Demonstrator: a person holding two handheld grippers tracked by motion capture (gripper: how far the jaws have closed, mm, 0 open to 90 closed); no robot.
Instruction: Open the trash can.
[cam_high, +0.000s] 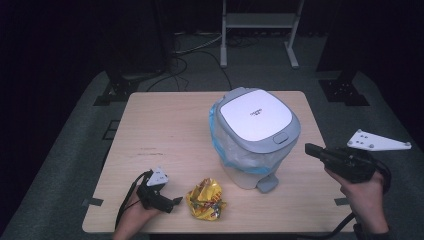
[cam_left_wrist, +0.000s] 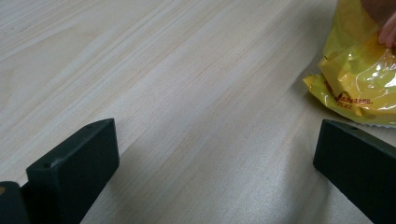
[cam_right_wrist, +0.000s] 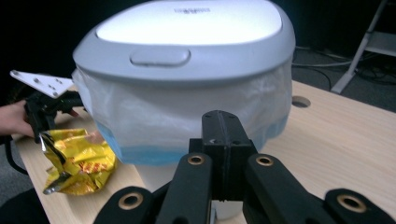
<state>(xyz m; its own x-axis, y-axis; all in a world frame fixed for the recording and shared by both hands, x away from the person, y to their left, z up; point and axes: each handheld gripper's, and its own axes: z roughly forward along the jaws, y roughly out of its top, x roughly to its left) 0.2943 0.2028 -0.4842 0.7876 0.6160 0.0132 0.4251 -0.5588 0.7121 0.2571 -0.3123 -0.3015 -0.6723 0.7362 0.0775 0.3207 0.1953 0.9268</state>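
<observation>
Yellow snack wrapper (cam_high: 205, 199) not in bin yet, lying crumpled on worktop (cam_high: 165, 125) just in front of white bin (cam_high: 254, 135), lid down. Left claw (cam_high: 170, 204) wide open w/ nothing in it, resting just beside wrapper. Right claw (cam_right_wrist: 223, 140) clenched tight & empty, near bin's lid button (cam_right_wrist: 160, 56); prob. still to do: open lid, grab wrapper, drop in.

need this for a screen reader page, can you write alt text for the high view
A grey-lidded bin with a plastic liner stands shut on a wooden table, a crumpled yellow wrapper lying in front of it. The left tongs rest open beside the wrapper; the right tongs, shut and empty, are held up at the bin's right.
</observation>
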